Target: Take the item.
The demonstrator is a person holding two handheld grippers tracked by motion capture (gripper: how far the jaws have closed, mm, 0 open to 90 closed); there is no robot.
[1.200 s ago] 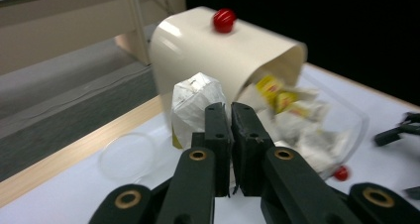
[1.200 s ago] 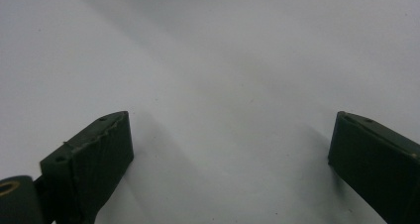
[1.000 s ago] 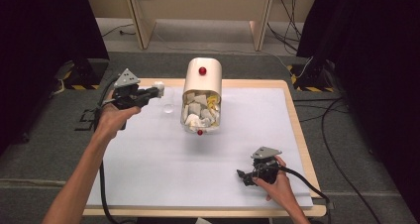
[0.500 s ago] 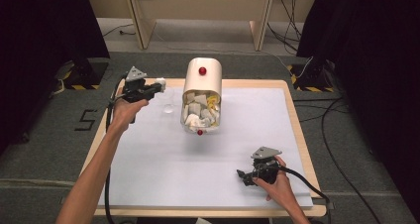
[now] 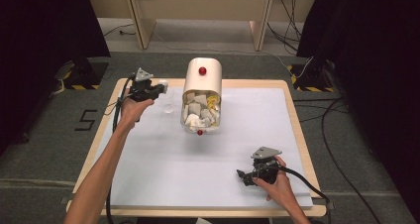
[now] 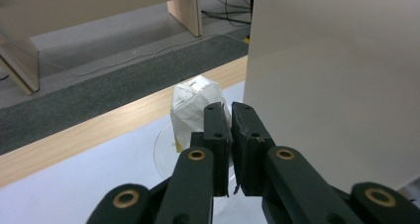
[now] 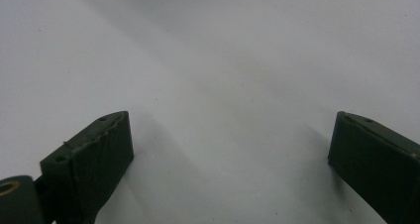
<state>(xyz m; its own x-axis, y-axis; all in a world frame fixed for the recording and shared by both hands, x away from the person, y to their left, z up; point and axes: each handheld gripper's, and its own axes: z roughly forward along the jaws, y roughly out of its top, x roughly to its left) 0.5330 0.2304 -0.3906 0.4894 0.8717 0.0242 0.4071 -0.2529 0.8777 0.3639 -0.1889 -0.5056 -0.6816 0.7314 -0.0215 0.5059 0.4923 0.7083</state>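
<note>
At table's 10 o'clock corner, left gripper [image 5: 159,89] with jaws pinched together on crumpled paper wad [image 6: 195,106], held just above small clear dish [image 5: 168,106], likely to drop it there or carry it. Tipped beige bin [image 5: 202,92] at 3 o'clock of gripper, mouth toward person, spilling paper scraps. Right gripper [image 5: 243,177] parked at table's 5 o'clock, jaws spread wide, nothing between them, apparently waiting. Count: two grippers, one bin, one dish, one wad held.
</note>
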